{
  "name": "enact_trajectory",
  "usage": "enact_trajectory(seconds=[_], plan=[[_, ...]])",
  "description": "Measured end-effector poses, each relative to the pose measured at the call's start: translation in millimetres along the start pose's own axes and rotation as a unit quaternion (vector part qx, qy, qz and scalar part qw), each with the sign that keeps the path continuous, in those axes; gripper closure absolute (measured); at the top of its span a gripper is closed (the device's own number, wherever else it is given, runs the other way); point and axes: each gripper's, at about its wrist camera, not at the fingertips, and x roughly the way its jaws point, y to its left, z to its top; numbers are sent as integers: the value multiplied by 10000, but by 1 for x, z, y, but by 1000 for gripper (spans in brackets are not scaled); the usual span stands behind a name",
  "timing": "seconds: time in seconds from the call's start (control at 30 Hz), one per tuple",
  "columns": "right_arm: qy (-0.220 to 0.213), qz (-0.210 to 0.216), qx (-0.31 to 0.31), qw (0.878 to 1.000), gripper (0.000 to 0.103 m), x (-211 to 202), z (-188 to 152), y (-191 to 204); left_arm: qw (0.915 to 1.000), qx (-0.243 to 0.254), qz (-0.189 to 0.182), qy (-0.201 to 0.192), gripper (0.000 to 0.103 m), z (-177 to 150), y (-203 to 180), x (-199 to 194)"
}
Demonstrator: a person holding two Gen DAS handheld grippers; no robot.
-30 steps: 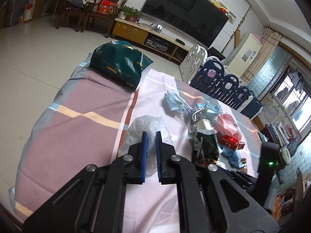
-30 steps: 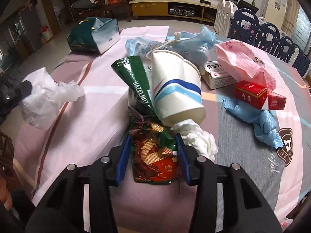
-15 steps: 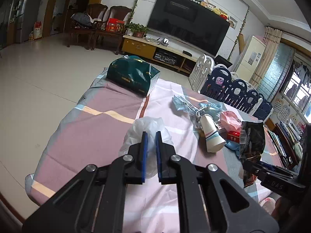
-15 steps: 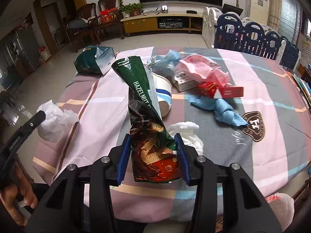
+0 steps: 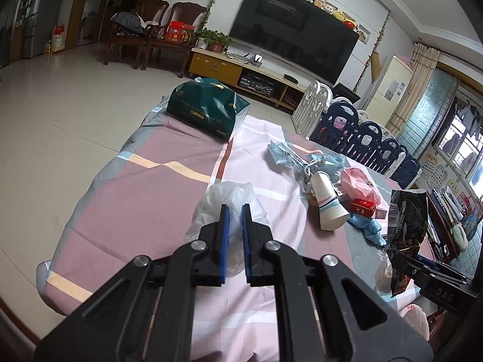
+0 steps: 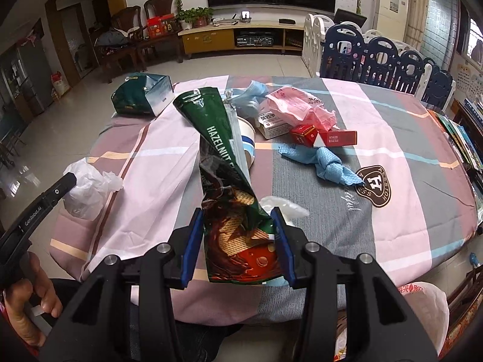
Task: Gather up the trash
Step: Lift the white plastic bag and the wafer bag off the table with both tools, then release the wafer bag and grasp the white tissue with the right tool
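Note:
My right gripper [image 6: 237,211] is shut on a green hazelnut wafer wrapper [image 6: 217,138], which stands up from the jaws above the table's near edge. The left wrist view has the same wrapper [image 5: 407,220] at the right. My left gripper [image 5: 235,208] is shut on a crumpled white plastic bag [image 5: 223,190], held over the pink cloth. From the right wrist view, that gripper's tip [image 6: 68,181] carries the bag [image 6: 87,190] at the left. A paper cup [image 6: 247,138] lies on its side behind the wrapper.
On the checked tablecloth [image 6: 407,199] lie red cigarette boxes [image 6: 326,137], a pink bag [image 6: 299,105], a blue cloth [image 6: 326,166], white tissue [image 6: 283,208] and a dark green bag [image 6: 139,98]. A white printed bag [image 6: 422,301] hangs below the near edge. A hand [image 6: 30,295] grips the left handle.
The right gripper has risen and drawn back with the wrapper, clear of the cup and tissue. The left gripper has pulled back with the white bag still in it.

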Motion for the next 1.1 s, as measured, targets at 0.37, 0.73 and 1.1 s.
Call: enact_trajectory(seconds=[0.37, 0.73, 1.1], plan=[[-99, 253, 115, 9996, 58, -2, 6, 9, 9999, -150, -50, 37, 94, 0, 5, 1], [42, 1423, 1179, 9828, 58, 4, 17, -16, 9995, -269, -110, 96, 94, -1, 10, 6], [511, 1055, 271, 9927, 40, 42, 34, 22, 9995, -278, -102, 139, 94, -2, 10, 9]])
